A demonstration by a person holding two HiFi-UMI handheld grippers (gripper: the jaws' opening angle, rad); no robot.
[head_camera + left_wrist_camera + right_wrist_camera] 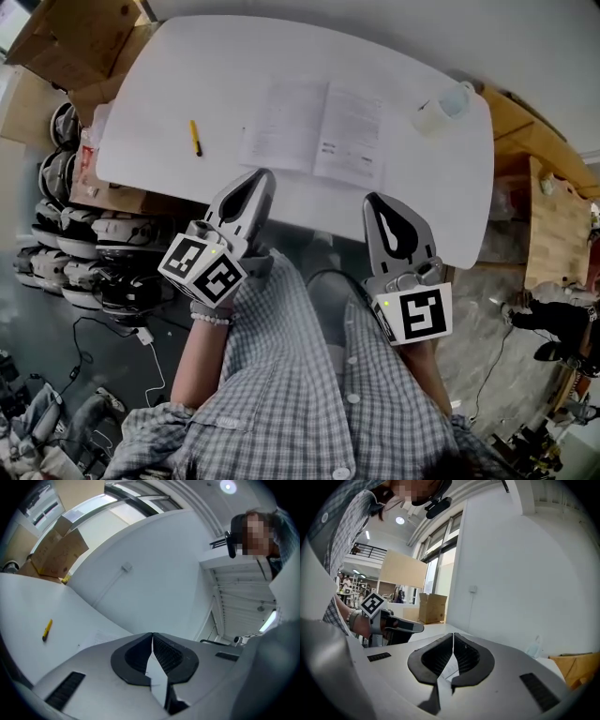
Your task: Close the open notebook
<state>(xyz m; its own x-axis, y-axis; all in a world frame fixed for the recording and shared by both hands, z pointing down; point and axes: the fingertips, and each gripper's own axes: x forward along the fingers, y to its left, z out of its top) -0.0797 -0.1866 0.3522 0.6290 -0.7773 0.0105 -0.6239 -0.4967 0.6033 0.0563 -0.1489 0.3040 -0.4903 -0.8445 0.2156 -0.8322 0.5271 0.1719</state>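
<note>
Shirt [309, 394]: checked, fills bottom of frame.
Tools: our left tool [261, 176] and right tool [374, 201] sit above it, jaws closed on nothing.
Notebook [314, 128]: open on table [187, 75], upper centre, just beyond both tips.
Spine: runs up-frame, between tools.
Nearer: left tool, we judge; tip at left page's edge.

My head camera looks steeply down from above: the tabletop [281, 56] fills 12 o'clock and my shirt [309, 394] fills 6 o'clock. The left gripper view rides close behind my left tool [152, 635] and faces roughly level across the tabletop toward a white wall [154, 564], with its frame tilted. It shares the yellow pen [47, 630], at its 9 o'clock, with the head view. The right gripper view sits close behind my right tool [453, 634] and catches the left tool at 9 o'clock.
</note>
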